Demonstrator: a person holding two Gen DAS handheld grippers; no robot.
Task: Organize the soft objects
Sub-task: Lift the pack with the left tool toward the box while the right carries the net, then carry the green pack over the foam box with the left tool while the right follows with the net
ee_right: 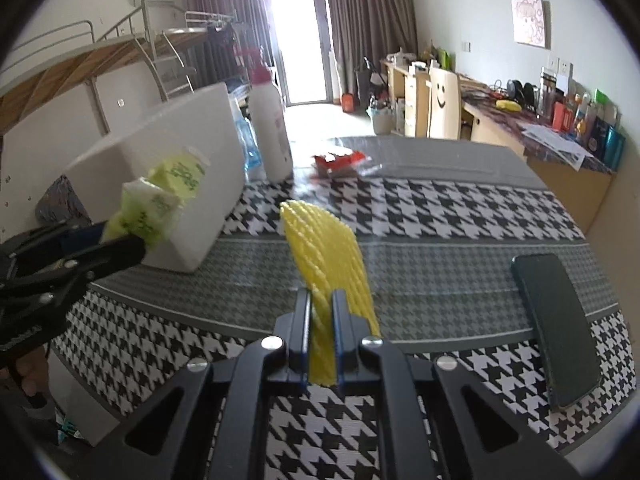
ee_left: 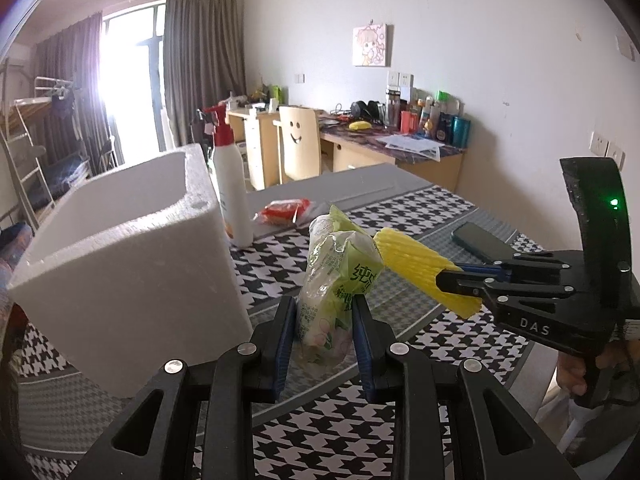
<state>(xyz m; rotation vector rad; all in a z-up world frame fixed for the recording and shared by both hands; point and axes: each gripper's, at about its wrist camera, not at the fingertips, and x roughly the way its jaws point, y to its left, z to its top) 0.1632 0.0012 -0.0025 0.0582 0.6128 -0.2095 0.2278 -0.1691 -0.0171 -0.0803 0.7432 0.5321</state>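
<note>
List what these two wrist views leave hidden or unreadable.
- Inside of the white foam box: both views, hidden by its own walls.
- Print on the green plastic tissue pack: left view, crumpled and partly covered by the left hand-held gripper; blurred in the right view.
- Gripped end of the yellow foam net sleeve: right view, behind the right hand-held gripper.

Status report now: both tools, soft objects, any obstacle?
Left tool grips green packet. Right tool grips yellow foam net. Foam box open, path clear.

Both views are taken from just behind a gripper, angled down and close over the checked tabletop (ee_left: 420, 208). The white foam box (ee_left: 132, 248), pump bottle (ee_right: 269, 124) and far desk are shared.
</note>
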